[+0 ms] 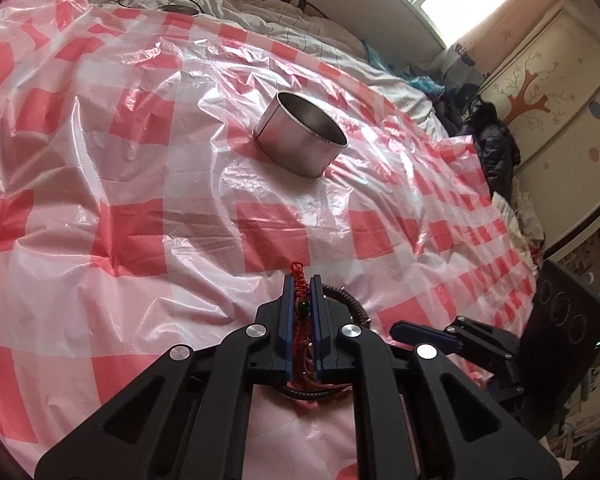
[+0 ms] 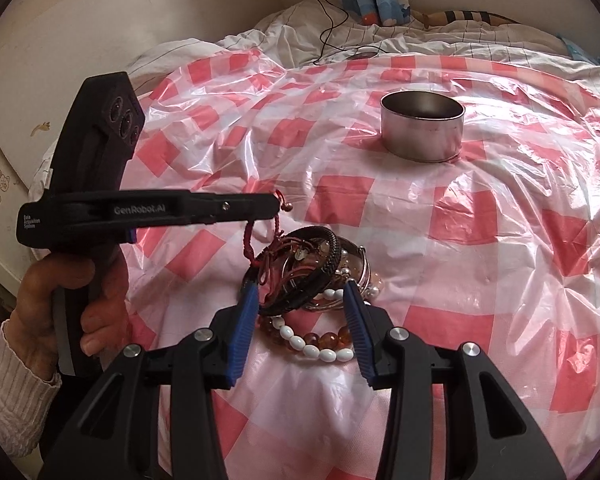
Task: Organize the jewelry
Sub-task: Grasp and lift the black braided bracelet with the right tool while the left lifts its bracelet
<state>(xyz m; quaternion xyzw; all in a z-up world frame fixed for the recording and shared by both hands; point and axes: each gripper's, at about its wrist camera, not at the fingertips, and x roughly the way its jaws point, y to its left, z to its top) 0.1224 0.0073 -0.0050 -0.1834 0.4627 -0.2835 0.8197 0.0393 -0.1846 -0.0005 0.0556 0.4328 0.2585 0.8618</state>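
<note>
My left gripper is shut on a red braided cord bracelet; in the right wrist view the left gripper holds that red bracelet hanging just above a pile of jewelry. The pile holds black leather bands, a metal bangle and a bead bracelet of white and amber beads. My right gripper is open, its jaws either side of the pile's near edge. An empty round metal tin stands farther back; it also shows in the left wrist view.
A red-and-white checked plastic sheet covers the bed. White bedding and a black cable lie at the far end. A cabinet and dark clothes stand to the right of the bed.
</note>
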